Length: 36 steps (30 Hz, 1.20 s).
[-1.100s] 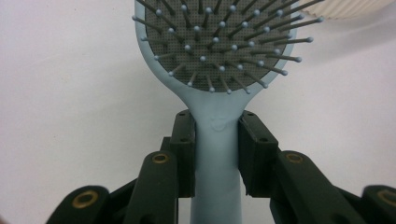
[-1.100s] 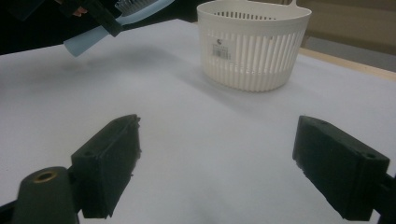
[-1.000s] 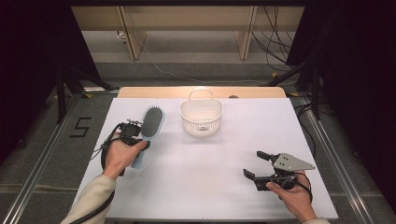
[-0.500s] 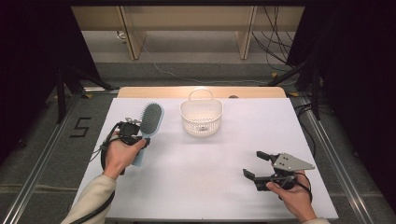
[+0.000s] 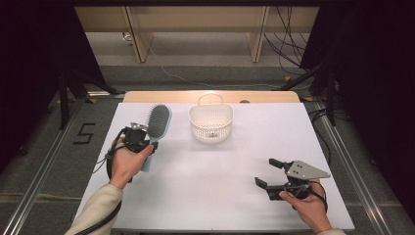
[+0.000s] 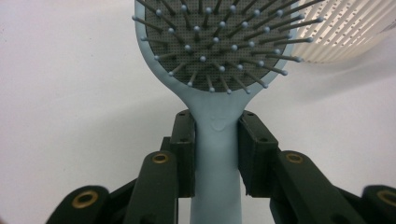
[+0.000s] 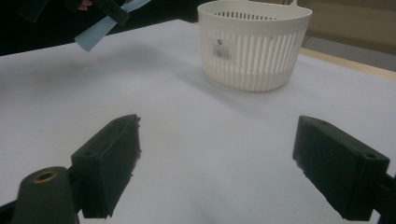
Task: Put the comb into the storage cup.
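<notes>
The left claw [image 5: 147, 143] grips the handle of a light blue plastic paddle hairbrush [image 5: 157, 123], its two black pads pressed against either side of the neck just below the bristled grey cushion. The hairbrush sits at the left of the white surface [image 5: 220, 196], bristles up, head pointing away from the person. Just right of the head stands a white slatted plastic basket [image 5: 211, 123] with a loop handle. The right claw [image 5: 268, 172] hovers well apart near the front right, jaws wide open around nothing.
</notes>
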Each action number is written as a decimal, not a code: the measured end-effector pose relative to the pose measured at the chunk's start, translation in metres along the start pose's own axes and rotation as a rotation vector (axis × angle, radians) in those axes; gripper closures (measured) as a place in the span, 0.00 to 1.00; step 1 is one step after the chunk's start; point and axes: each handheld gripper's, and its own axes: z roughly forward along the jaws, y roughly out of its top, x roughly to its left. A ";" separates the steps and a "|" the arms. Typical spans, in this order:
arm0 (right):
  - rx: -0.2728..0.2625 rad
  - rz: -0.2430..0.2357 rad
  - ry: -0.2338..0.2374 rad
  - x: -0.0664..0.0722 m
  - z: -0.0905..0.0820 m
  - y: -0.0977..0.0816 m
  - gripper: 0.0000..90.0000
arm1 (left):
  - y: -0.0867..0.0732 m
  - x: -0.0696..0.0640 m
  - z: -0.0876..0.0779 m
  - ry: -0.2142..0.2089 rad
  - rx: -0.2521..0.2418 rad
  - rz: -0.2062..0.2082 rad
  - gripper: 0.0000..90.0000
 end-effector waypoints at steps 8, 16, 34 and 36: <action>-0.002 -0.003 -0.001 0.000 0.000 0.000 0.17 | 0.000 -0.001 -0.002 -0.001 -0.033 0.002 0.78; -0.005 -0.003 0.000 0.000 0.000 0.000 0.17 | 0.000 -0.002 -0.003 -0.002 -0.062 0.003 0.78; -0.003 -0.002 -0.002 0.000 0.000 0.000 0.17 | 0.001 -0.004 -0.004 -0.006 -0.117 0.002 0.78; -0.005 -0.001 -0.002 0.000 0.000 0.000 0.17 | 0.001 -0.004 -0.004 -0.006 -0.128 0.007 0.78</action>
